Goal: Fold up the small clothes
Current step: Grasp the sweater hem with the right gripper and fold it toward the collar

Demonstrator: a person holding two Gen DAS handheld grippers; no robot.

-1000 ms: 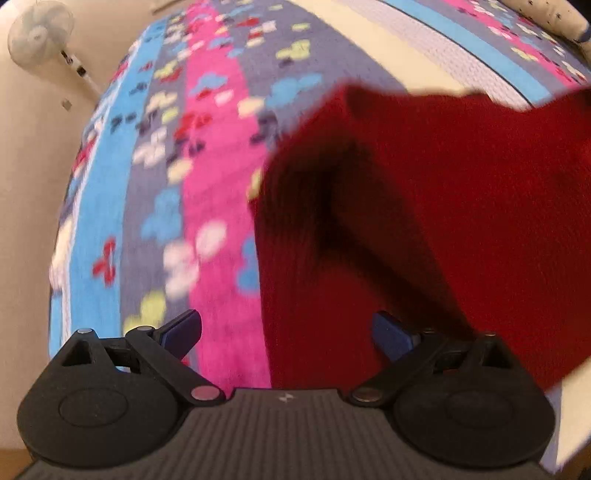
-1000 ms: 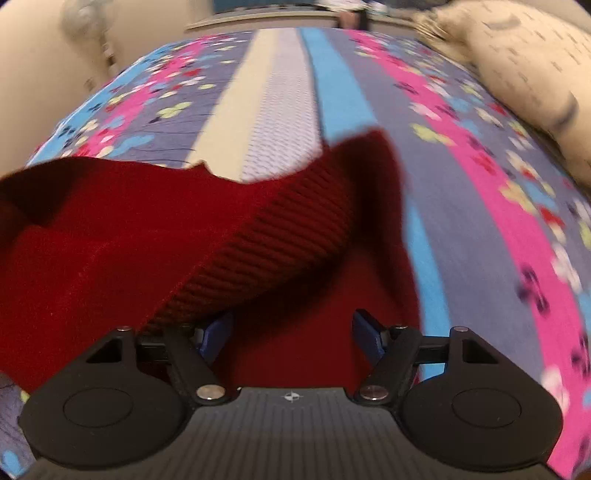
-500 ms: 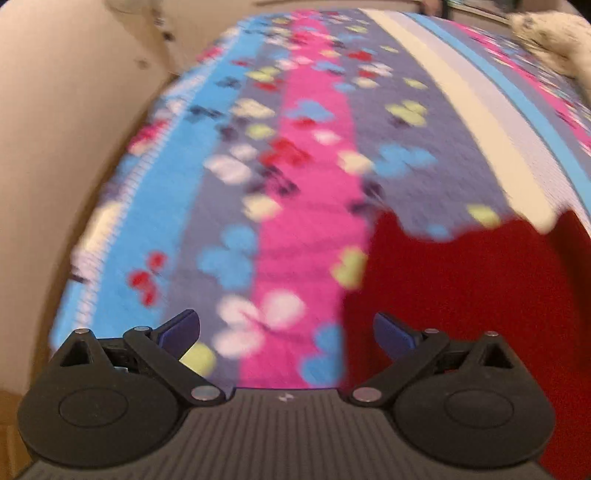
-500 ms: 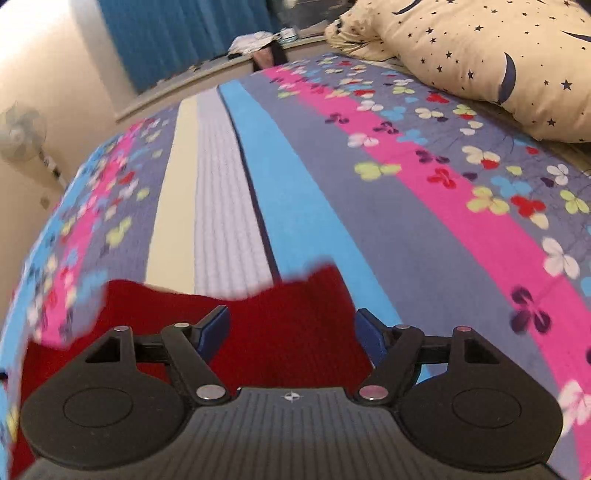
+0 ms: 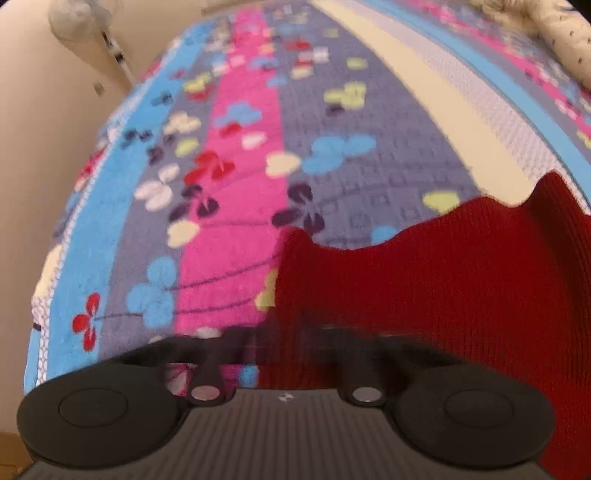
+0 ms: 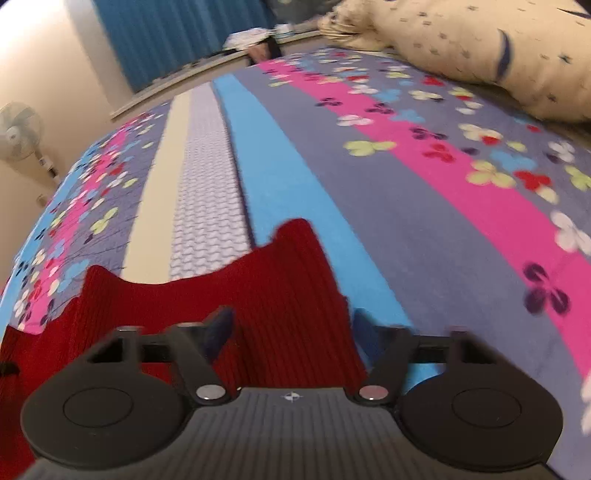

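A red knit garment (image 5: 443, 280) lies flat on the striped, flowered bedspread (image 5: 240, 184). In the left wrist view it fills the lower right, and my left gripper (image 5: 284, 343) hangs over its left edge; the fingers are blurred by motion, so their state is unclear. In the right wrist view the garment (image 6: 266, 295) lies just ahead and to the left. My right gripper (image 6: 291, 332) is open, its fingers (image 6: 218, 328) wide apart over the garment's right edge, holding nothing.
A cream pillow with dark marks (image 6: 480, 51) lies at the bed's far right. A white standing fan (image 6: 18, 129) stands by the wall to the left. Blue curtains (image 6: 177, 33) hang behind the bed. The bed's left edge (image 5: 40, 295) drops off near the wall.
A second ago the garment hung lifted and folded over between the open grippers. It now lies flat on the bed, and both grippers have dropped closer to it.
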